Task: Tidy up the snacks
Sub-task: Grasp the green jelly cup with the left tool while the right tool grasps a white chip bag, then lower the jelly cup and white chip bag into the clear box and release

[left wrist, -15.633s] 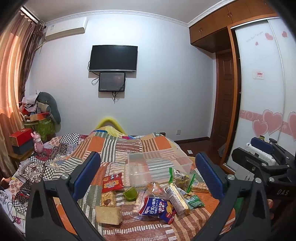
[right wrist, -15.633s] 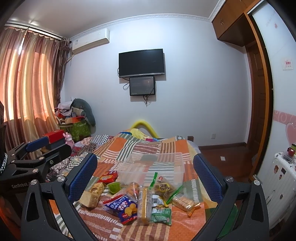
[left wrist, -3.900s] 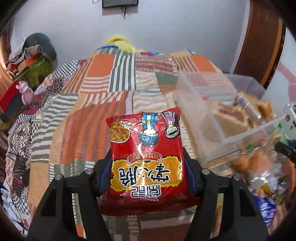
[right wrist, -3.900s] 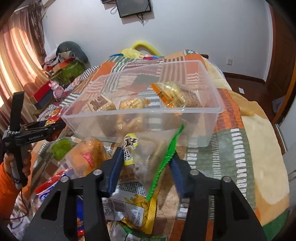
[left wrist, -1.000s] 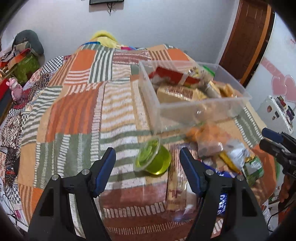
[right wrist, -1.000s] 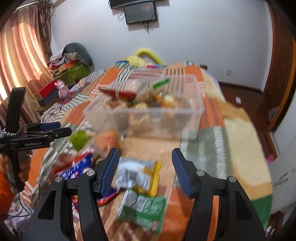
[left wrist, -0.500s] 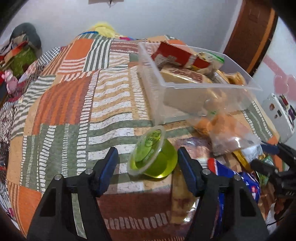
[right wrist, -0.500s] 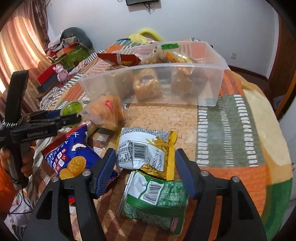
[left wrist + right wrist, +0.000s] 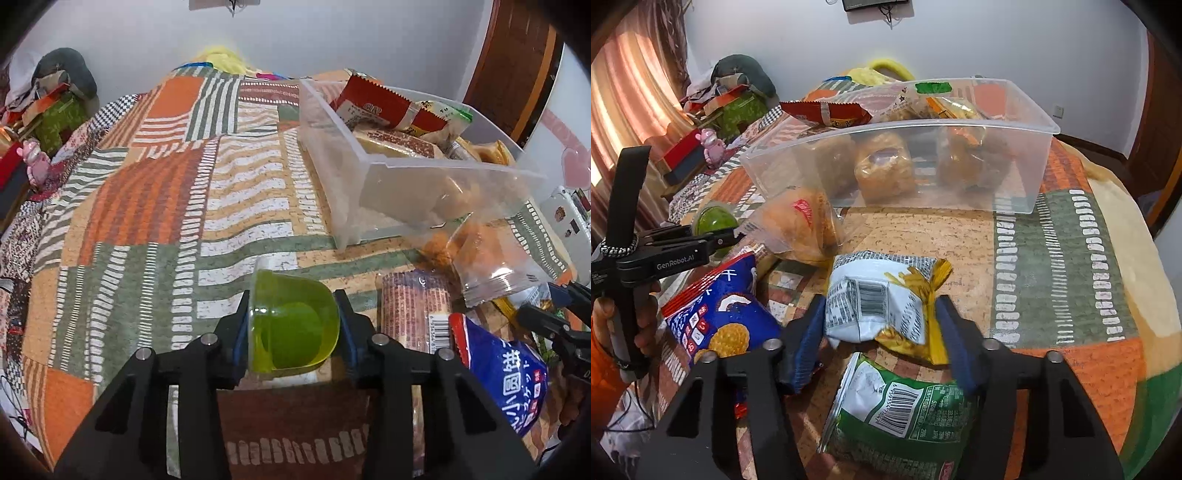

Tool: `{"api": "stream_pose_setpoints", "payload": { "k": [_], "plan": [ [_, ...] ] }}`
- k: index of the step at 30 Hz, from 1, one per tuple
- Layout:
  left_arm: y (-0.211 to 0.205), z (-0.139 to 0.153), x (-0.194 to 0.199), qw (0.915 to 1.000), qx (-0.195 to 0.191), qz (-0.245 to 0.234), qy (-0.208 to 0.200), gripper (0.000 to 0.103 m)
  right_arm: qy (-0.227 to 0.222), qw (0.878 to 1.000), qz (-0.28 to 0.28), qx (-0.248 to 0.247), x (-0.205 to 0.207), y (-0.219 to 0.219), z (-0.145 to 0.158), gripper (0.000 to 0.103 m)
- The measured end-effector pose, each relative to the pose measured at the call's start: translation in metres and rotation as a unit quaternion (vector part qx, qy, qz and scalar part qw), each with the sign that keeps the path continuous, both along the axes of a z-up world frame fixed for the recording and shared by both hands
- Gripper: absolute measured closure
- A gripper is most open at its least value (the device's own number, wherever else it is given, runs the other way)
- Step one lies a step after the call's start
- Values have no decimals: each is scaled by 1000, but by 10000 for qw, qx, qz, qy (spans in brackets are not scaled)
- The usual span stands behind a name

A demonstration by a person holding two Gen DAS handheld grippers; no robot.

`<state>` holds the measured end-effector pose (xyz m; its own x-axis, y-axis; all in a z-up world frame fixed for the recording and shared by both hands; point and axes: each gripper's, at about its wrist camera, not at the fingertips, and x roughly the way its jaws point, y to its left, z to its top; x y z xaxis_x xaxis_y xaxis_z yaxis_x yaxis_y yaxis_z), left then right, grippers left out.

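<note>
Left tongs (image 9: 293,325) level, clamping green jelly cup (image 9: 291,321) — right tongs (image 9: 882,328) pinching white-yellow snack bag (image 9: 882,299)

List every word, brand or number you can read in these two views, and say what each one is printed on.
"GenRobot.AI": on the side of the left gripper.
Blue cracker bag: large white characters, not legible.
Barcode digits on the green packet and white-and-yellow packet: too small.
Red packet in the clear bin: blurred.

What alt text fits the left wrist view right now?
The left claw grips a green jelly cup lying on its side over a patchwork bedspread. Beyond, to the right, a clear plastic bin holds snack packets.
</note>
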<state>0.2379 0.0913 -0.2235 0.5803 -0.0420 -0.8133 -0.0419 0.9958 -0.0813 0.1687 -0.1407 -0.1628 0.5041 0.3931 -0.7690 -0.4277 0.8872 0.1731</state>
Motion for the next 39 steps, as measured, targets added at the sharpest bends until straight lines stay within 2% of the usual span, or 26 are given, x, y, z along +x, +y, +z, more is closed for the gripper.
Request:
{"api": "stream_pose_setpoints", "payload": {
  "k": [4,10,15,22,32,39],
  "plan": [
    [4,9,-4,9999,-157,20,-36,63,-43,10000,-24,54,-2,-5,2,56],
    [-1,33,-11,9996,-123,-50,-261,63,-159,9997,-174,115,-7,-15,12,57],
    [-11,60,-13,9983,-172,-140,-540,63,-458,9983,-345,96,-10,-27,32,57],
    [-25,90,4,9954,-364,-321,-824,63,-876,9950,-437,198,-1,-30,59,56],
    [-45,91,47,9947,-581,-473,-699,63,-1181,9920,-294,344,32,-7,75,56],
    [-50,85,71,9951,-597,-481,-617,63,-991,9944,-126,338,63,13,65,56]
  ]
}}
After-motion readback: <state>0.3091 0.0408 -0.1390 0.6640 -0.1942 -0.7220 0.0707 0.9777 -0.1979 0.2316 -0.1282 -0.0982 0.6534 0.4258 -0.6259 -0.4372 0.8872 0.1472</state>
